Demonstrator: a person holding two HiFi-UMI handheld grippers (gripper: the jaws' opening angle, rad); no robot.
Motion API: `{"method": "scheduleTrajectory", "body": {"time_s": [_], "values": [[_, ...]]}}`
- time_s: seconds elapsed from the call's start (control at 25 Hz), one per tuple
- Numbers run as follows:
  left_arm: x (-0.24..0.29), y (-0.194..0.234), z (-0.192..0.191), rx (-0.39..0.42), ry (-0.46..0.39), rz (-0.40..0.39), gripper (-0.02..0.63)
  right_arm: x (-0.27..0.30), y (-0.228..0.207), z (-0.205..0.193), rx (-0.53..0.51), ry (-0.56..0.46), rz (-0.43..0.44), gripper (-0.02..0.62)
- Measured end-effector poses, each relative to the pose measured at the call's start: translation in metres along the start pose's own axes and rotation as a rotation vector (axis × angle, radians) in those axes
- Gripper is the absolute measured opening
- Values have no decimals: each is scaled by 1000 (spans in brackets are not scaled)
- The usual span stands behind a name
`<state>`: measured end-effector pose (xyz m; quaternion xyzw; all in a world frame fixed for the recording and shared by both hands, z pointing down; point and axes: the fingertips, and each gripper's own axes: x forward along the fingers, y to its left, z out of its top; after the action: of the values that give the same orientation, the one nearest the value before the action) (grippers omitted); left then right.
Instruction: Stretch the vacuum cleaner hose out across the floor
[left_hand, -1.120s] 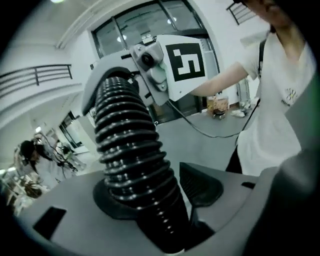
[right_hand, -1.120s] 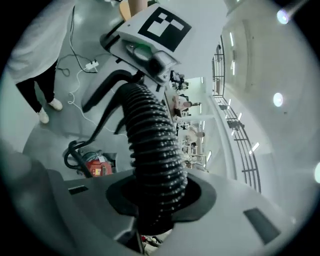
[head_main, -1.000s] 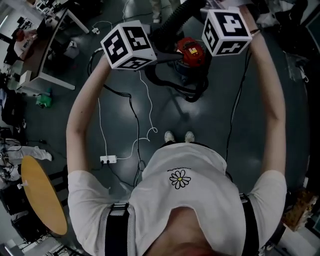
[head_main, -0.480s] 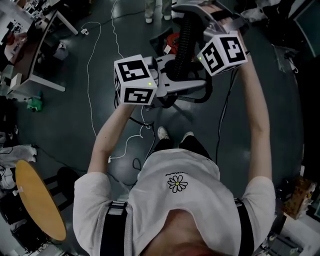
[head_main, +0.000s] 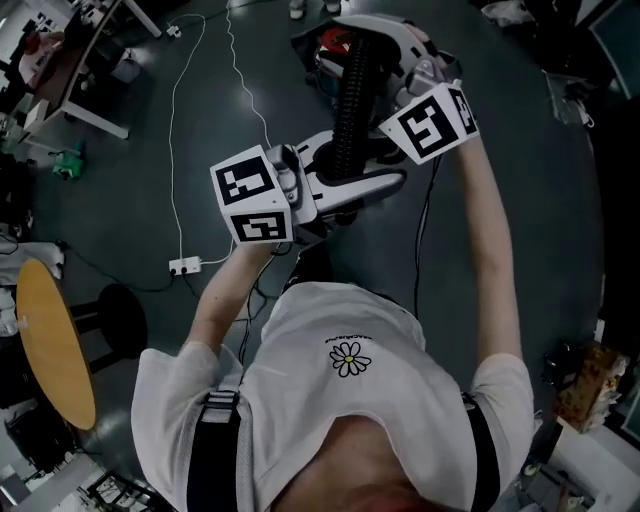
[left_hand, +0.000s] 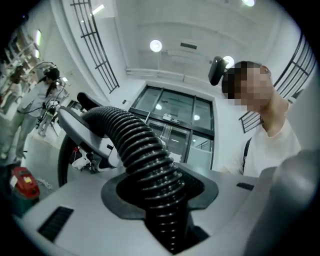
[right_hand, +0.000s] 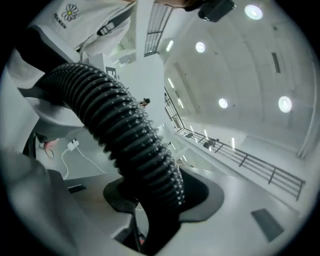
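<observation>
The black ribbed vacuum hose hangs in the air between my two grippers and runs back to the red vacuum cleaner on the dark floor. My left gripper grips the hose low in the head view. In the left gripper view the hose fills the gap between the pads of the left gripper. My right gripper holds the hose farther along, above the cleaner. Its jaws are opening with the hose still between the pads of the right gripper.
A white cable runs over the floor to a power strip at the left. A round wooden table and a black stool stand lower left, a desk upper left. A black cable trails under my right arm.
Both grippers have come back toward my body with the hose in them. The cleaner now lies farther up the head view, and the power strip has shifted left.
</observation>
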<state>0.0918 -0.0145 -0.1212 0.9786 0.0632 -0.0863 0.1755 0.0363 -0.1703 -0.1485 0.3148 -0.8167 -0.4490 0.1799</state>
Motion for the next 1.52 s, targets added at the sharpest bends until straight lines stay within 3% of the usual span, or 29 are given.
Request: {"method": "scheduleTrajectory", "body": {"time_s": [0.08,0.2,0.24,0.44,0.52,0.64,0.76,0.88,1.0,1.24,1.4,1.52], "values": [[6,-28,-13,-86,-46,31,179,-32,21,-4,170,3,39,197],[11,-67,-38,-192,-49,67,179,-74,54,-18,493,9,78,424],[11,-81,-48,-199,-43,78,179,-87,69,-21,563,26,86,442],[-19,-146,-65,-162,-103,183,179,-167,155,-64,779,226,24,442],[-27,-179,-71,-101,-79,208,179,-199,199,-66,937,235,-7,442],[-44,-225,-72,-76,-115,200,179,-217,266,-37,1096,228,-26,440],[-65,-275,-84,-55,-123,186,180,-208,328,-2,1172,254,-31,440],[-76,-332,-111,-17,-68,176,179,-205,370,20,1239,310,-104,440],[-74,-375,-130,-13,-10,146,179,-201,405,20,1236,415,-136,440],[-63,-402,-161,-9,110,171,179,-209,460,-47,1179,690,-259,440],[-48,-414,-168,-1,165,127,175,-206,484,-79,1129,768,-152,440],[-45,-416,-178,-2,207,134,173,-212,488,-107,1140,849,-133,424]]}}
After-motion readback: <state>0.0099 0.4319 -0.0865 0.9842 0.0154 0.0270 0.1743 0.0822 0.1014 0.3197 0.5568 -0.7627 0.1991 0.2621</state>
